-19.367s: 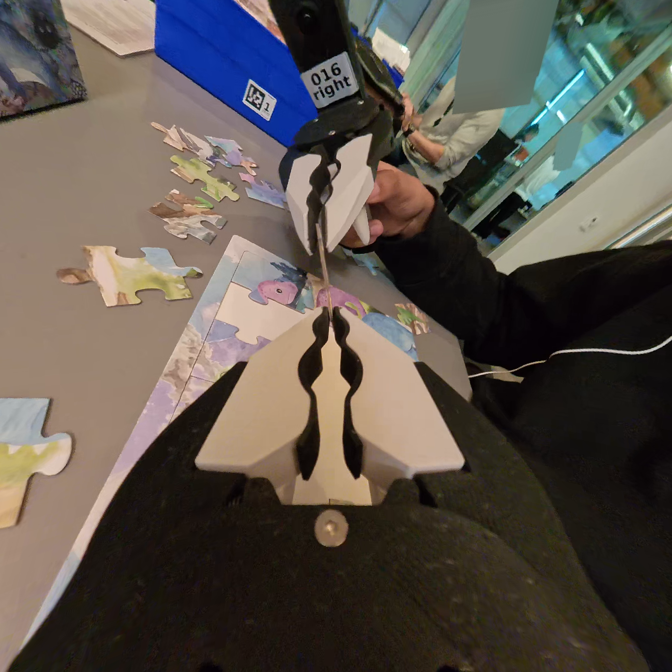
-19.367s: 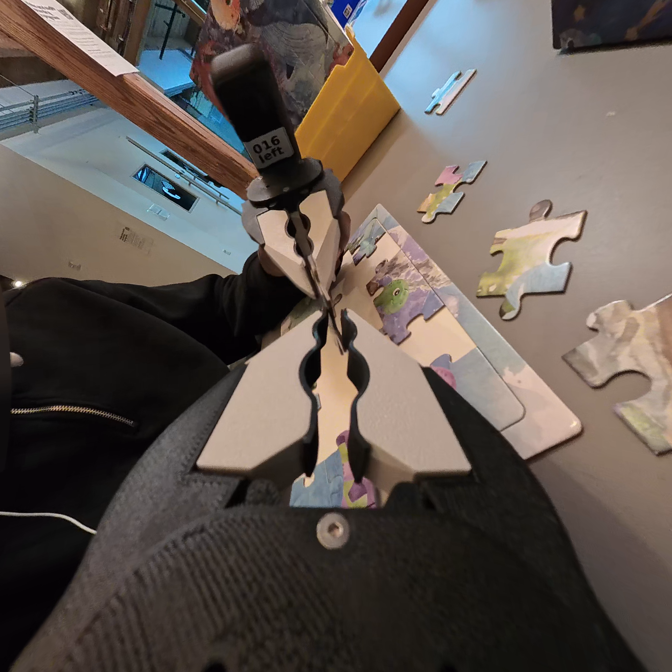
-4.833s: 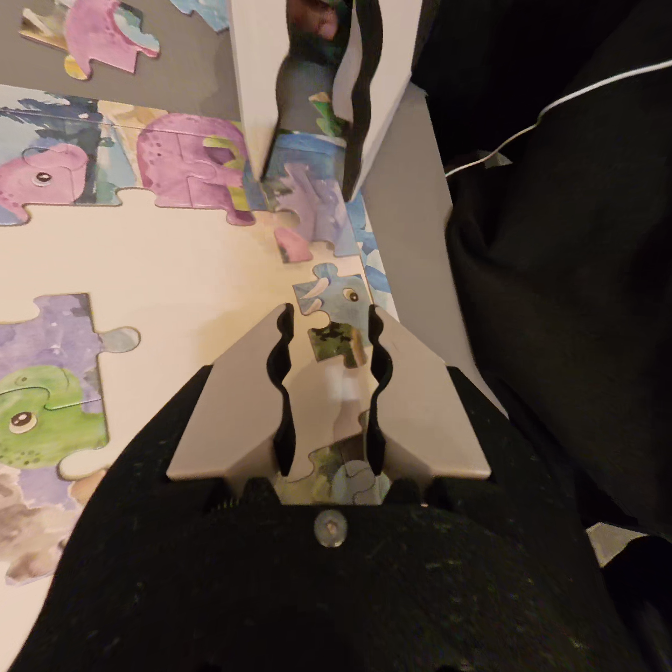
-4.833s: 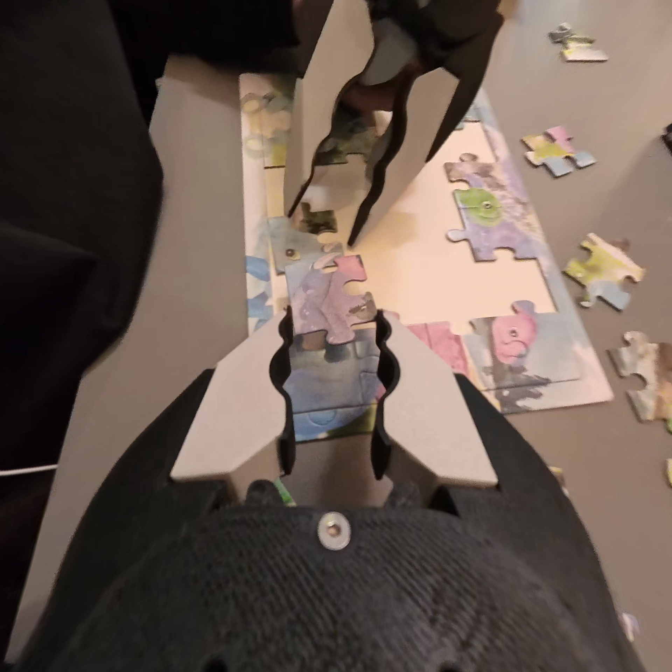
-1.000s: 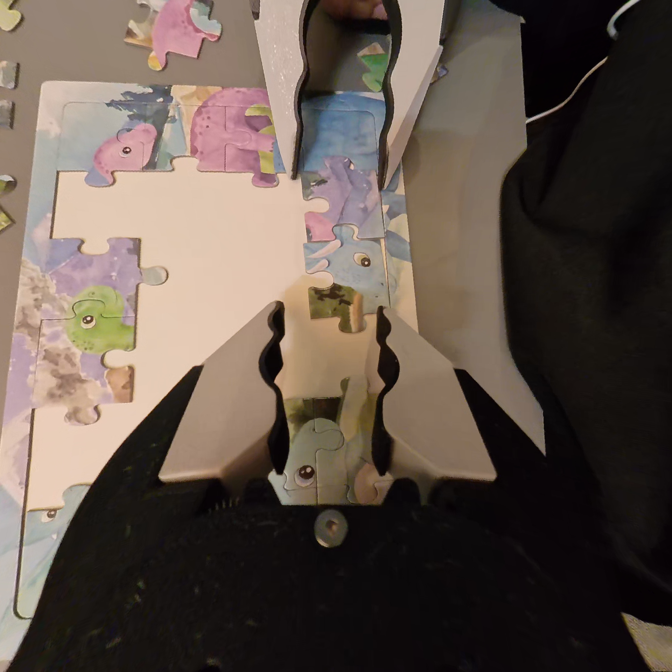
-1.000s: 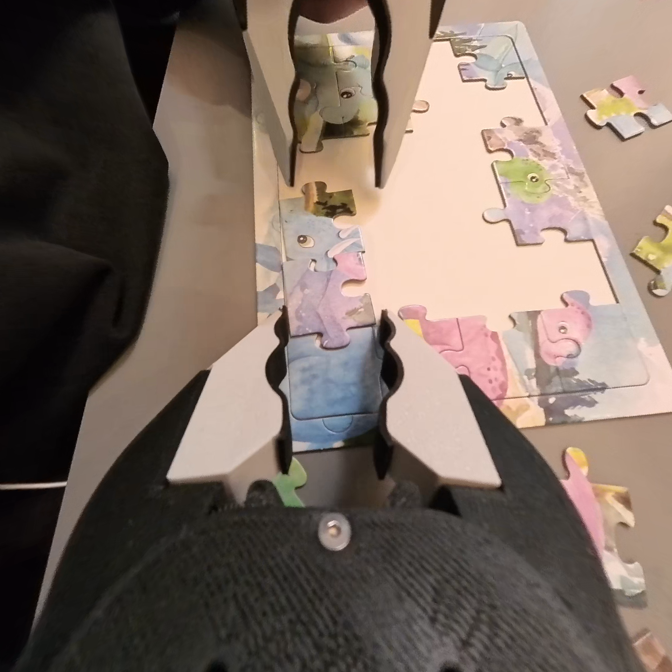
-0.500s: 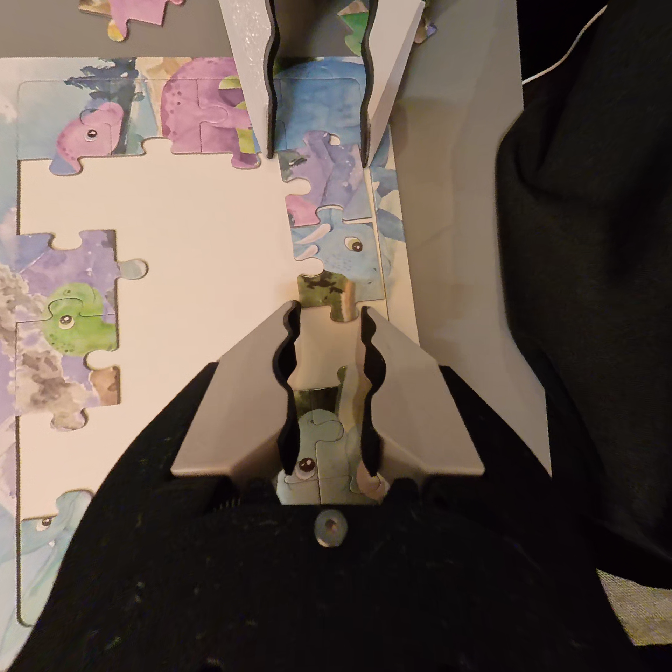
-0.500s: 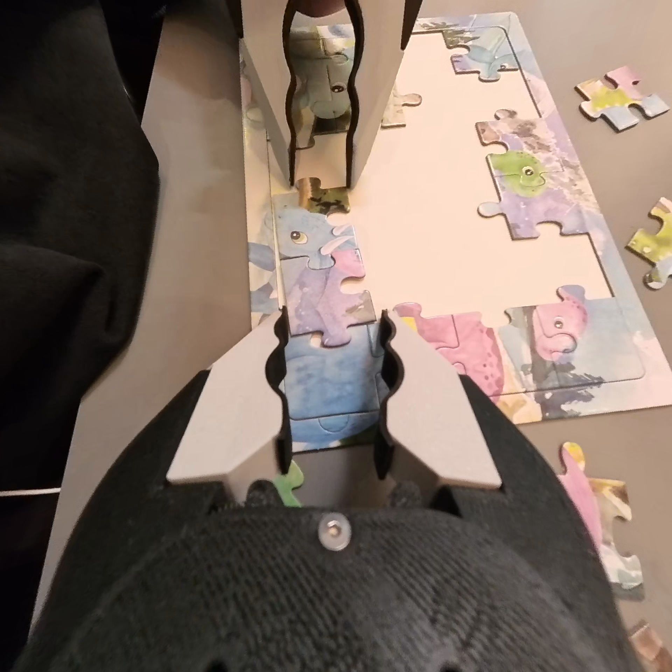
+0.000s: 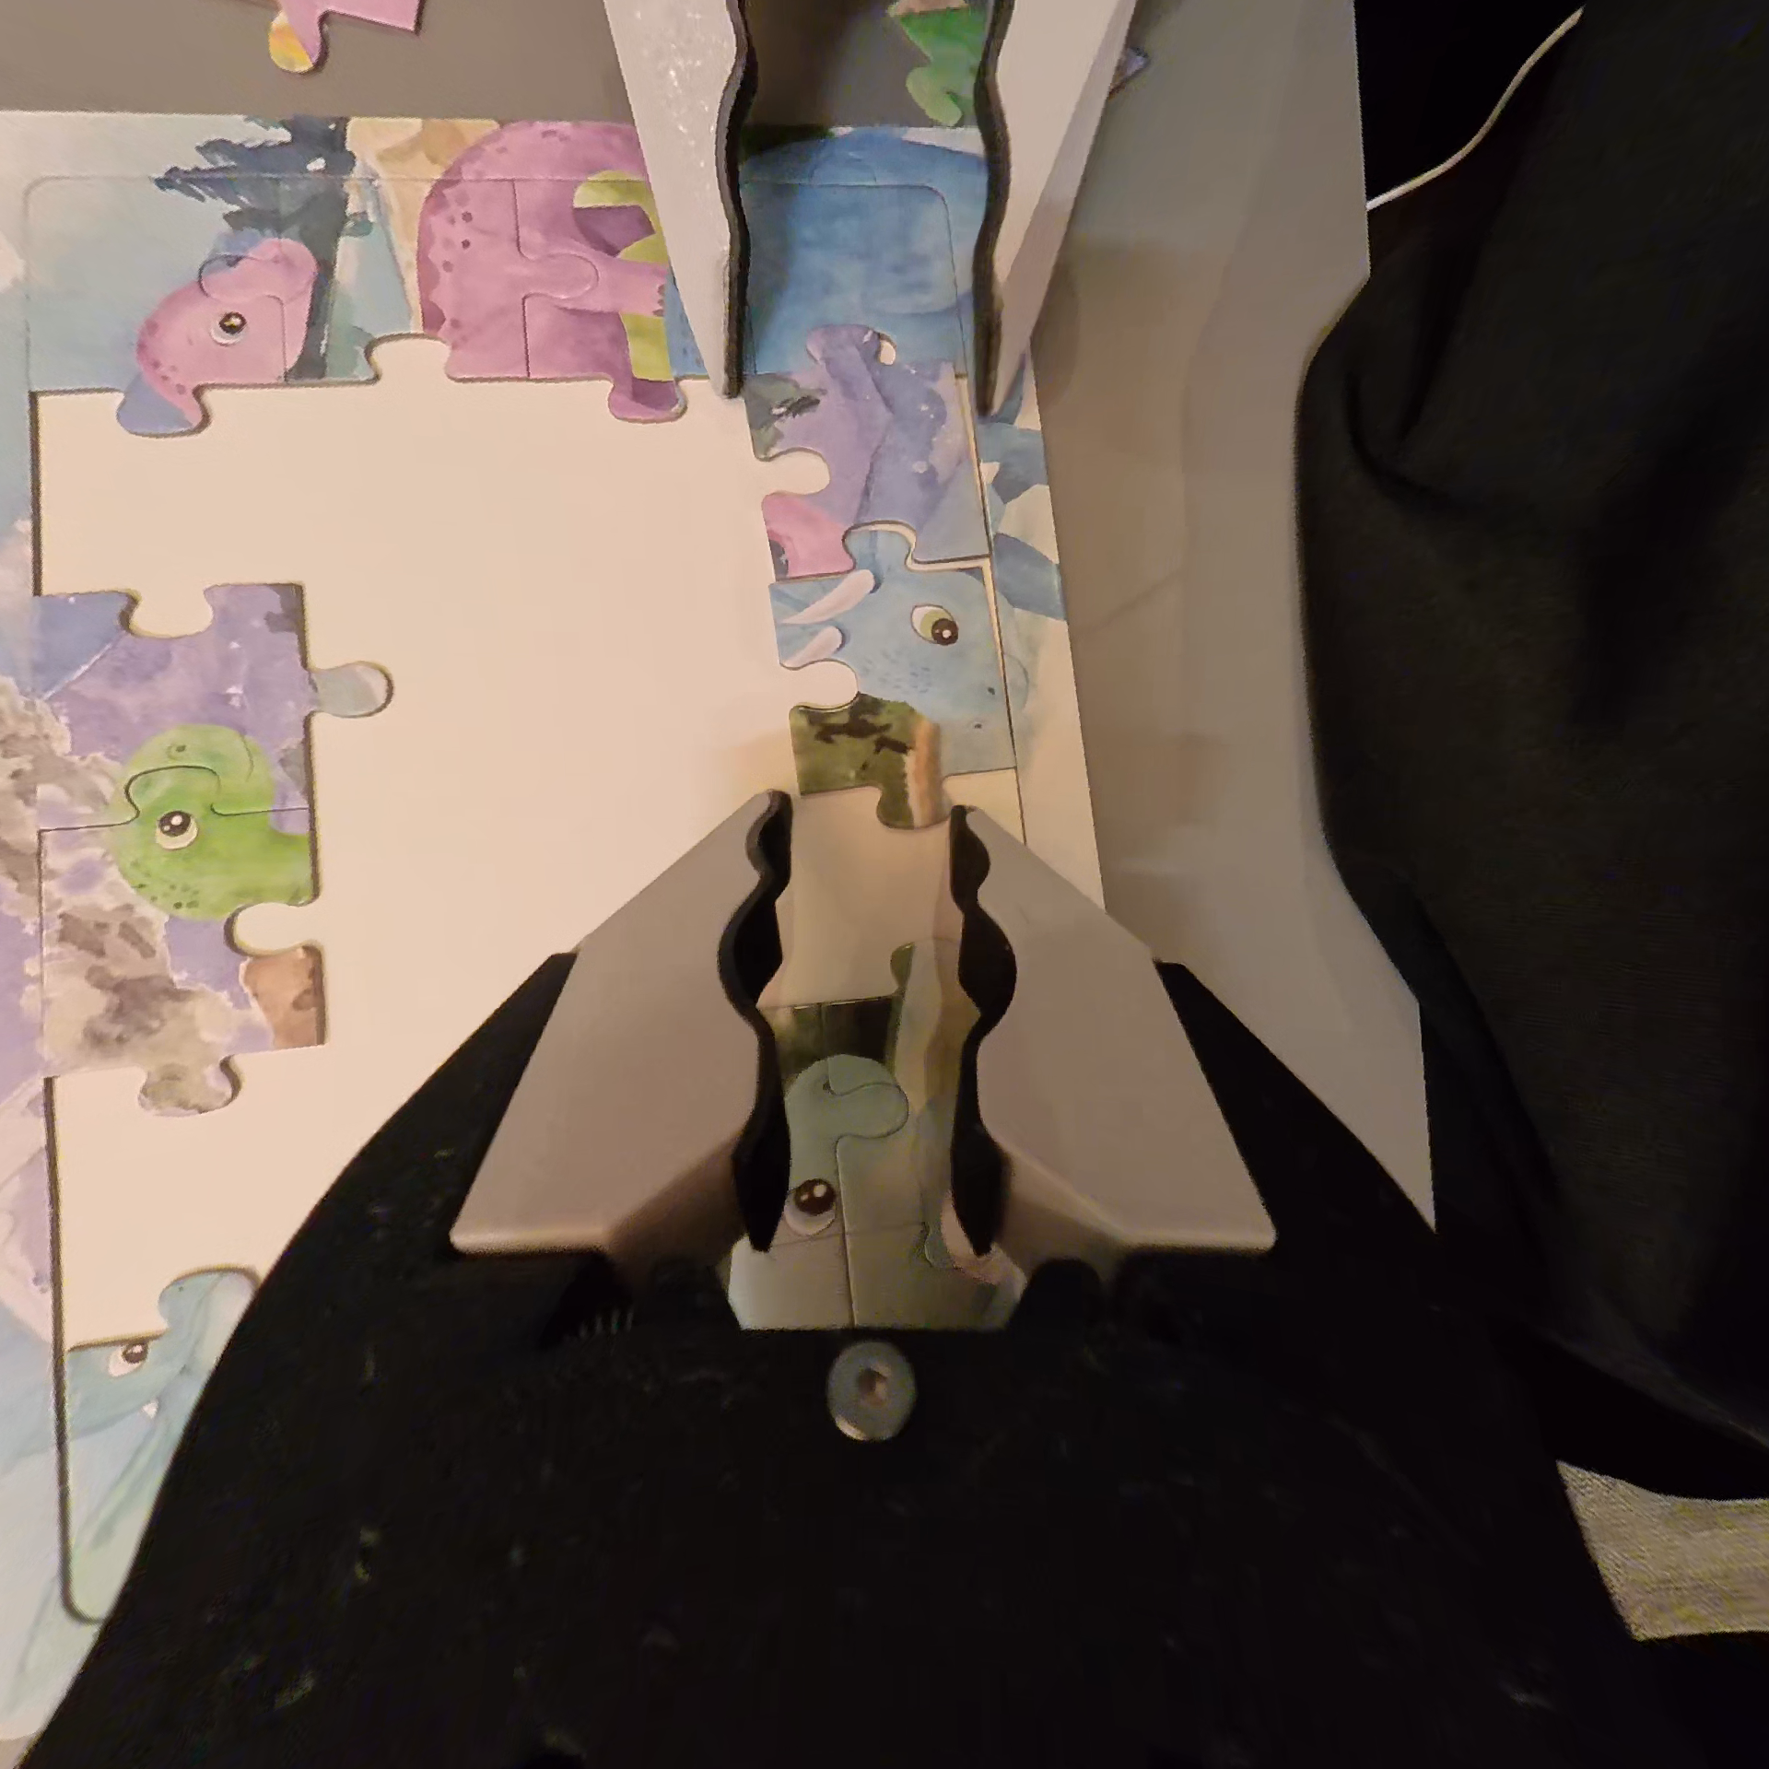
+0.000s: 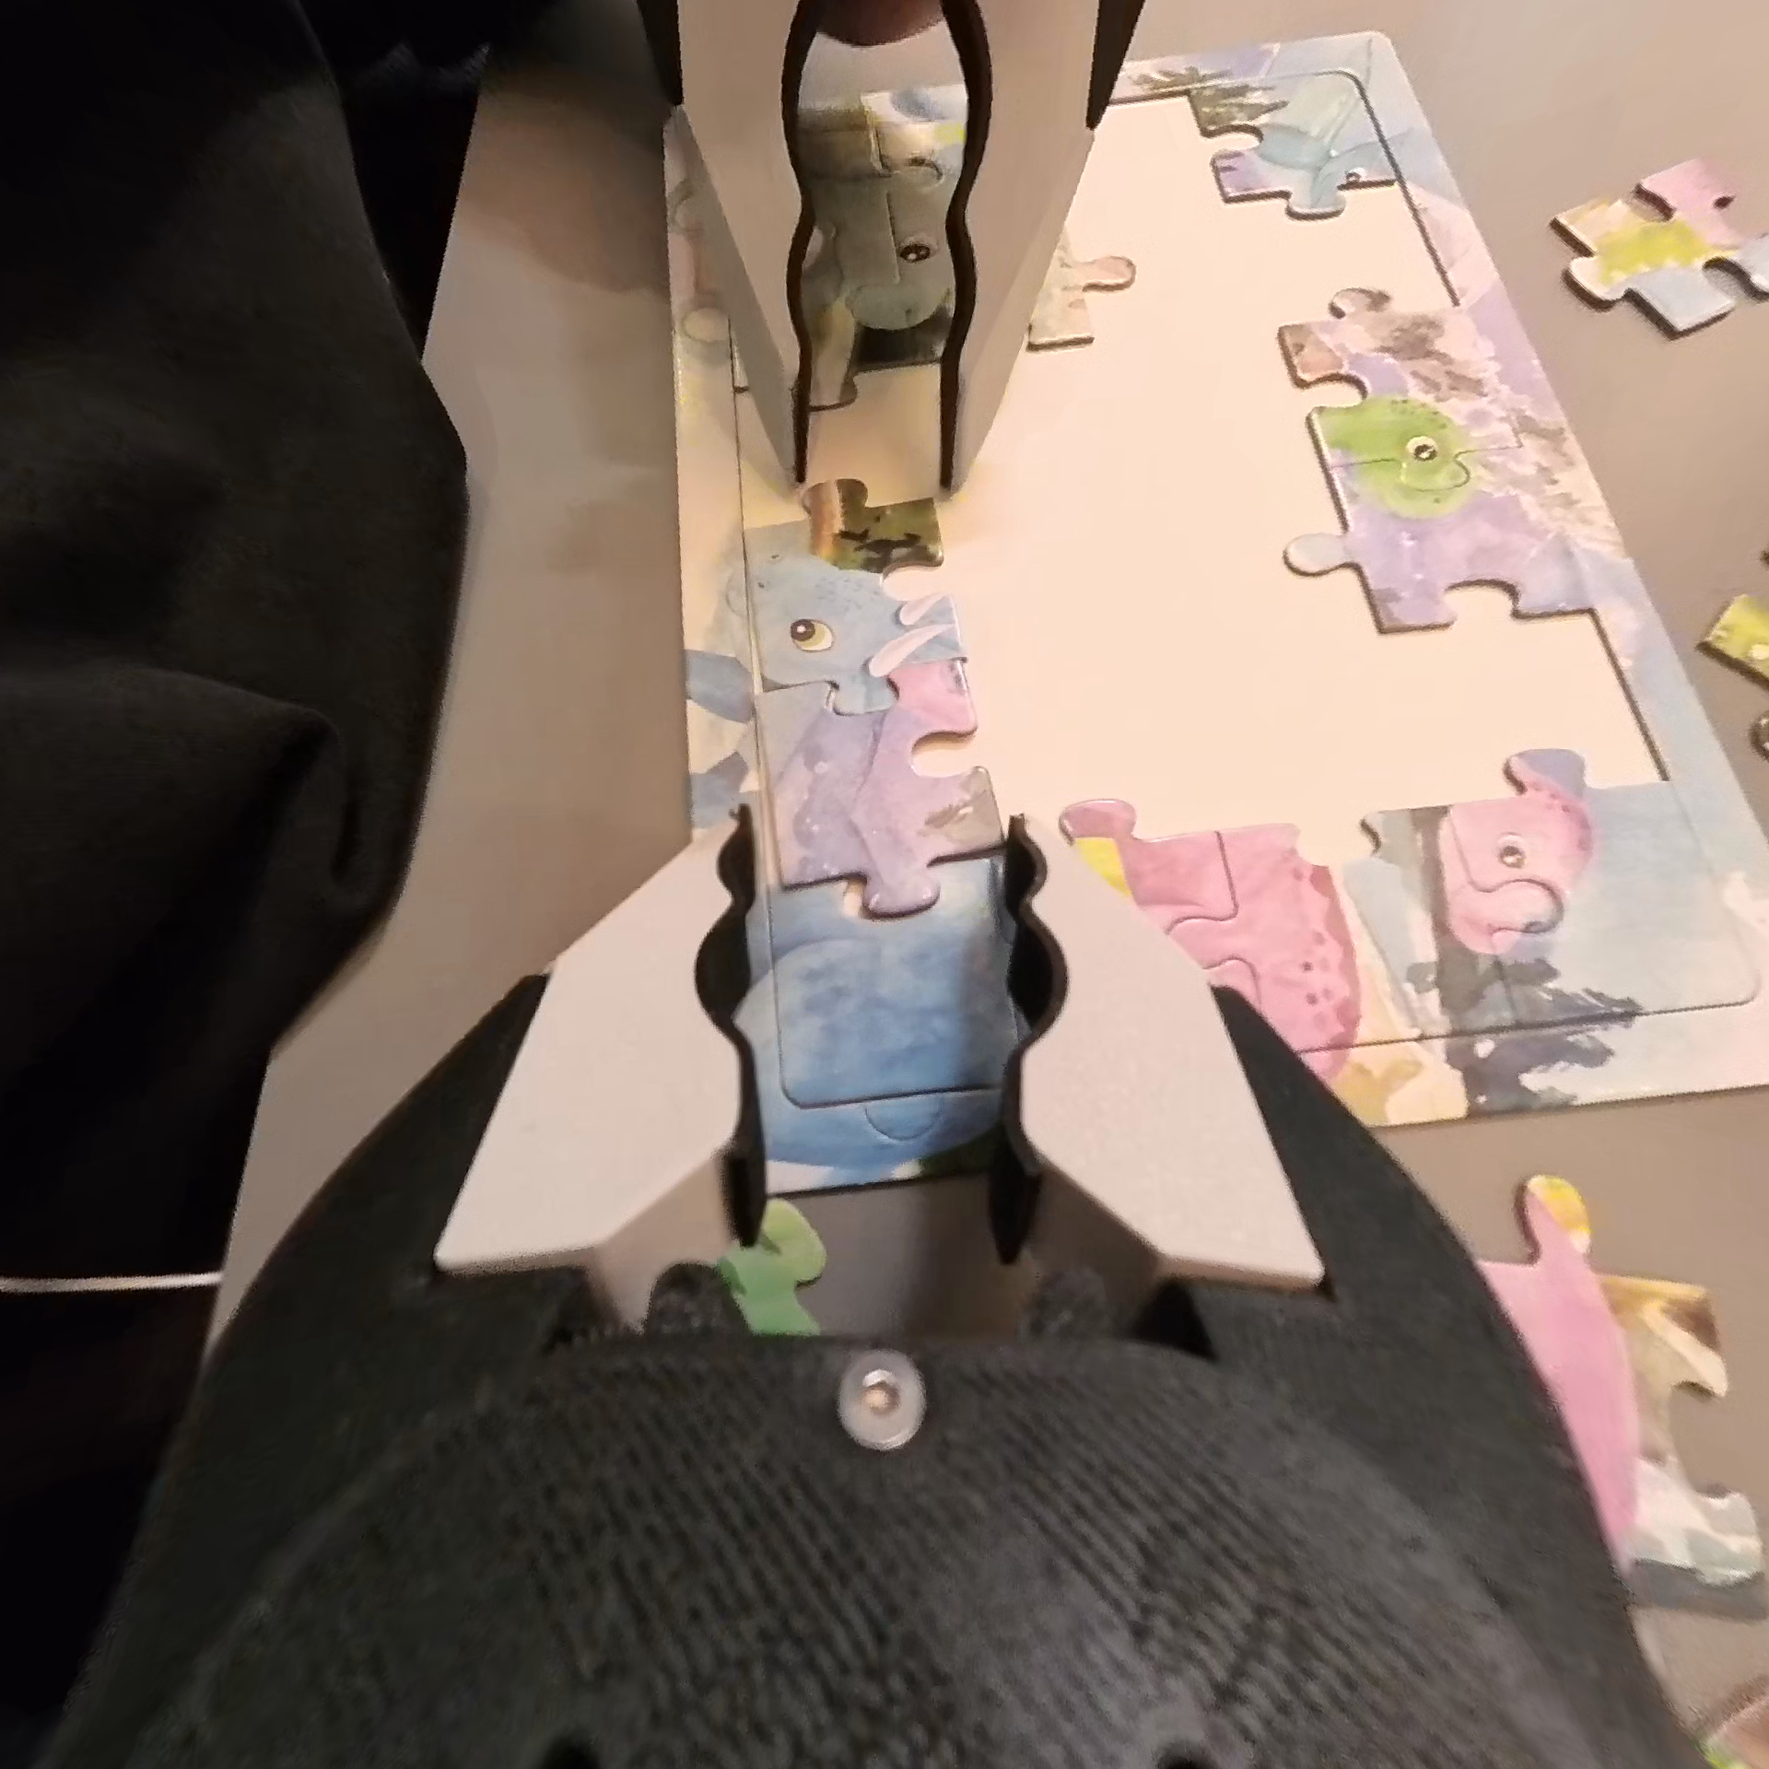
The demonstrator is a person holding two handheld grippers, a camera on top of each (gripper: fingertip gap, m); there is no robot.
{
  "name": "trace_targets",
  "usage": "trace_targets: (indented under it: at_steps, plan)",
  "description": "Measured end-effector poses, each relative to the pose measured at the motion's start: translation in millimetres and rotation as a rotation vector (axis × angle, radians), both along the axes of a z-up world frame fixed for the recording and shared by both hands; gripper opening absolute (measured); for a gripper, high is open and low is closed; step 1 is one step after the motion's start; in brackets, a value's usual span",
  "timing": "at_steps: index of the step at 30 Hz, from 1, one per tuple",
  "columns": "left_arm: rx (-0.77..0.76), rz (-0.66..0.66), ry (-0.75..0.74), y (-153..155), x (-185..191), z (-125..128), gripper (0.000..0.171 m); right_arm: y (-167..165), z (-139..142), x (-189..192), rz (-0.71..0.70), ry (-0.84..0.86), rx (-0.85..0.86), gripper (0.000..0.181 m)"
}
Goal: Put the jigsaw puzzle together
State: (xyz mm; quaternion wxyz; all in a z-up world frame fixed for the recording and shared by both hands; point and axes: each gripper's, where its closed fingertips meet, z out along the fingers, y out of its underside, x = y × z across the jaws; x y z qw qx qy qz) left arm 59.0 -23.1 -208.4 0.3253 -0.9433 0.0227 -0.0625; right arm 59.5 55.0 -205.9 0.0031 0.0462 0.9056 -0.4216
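The left hand-held gripper [image 9: 869, 814] stands with its jaws narrowly parted and empty, tips just short of a dark green piece [image 9: 866, 756] seated in the puzzle tray [image 9: 536, 536]. Beyond it lie the blue dinosaur piece [image 9: 900, 637] and a purple piece [image 9: 881, 450]. The right hand-held gripper [image 10: 876, 828] is wider apart, apparently hovering over the blue corner piece [image 10: 876, 1034]. Loose pieces [image 10: 1656, 225] rest on the tabletop [image 10: 1579, 1130].

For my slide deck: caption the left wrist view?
Open left gripper faces open right gripper over a half-filled cardboard dinosaur puzzle tray.
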Motion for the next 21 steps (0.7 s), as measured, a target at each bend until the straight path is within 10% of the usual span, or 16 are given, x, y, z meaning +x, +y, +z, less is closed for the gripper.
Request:
trace_targets:
  at_steps: [21]
  plan:
    - [0.015,-0.052,0.005,6.5,-0.4,-1.4,0.034,-2.3,4.6,-1.0,-0.004,-0.017,-0.028,0.059]
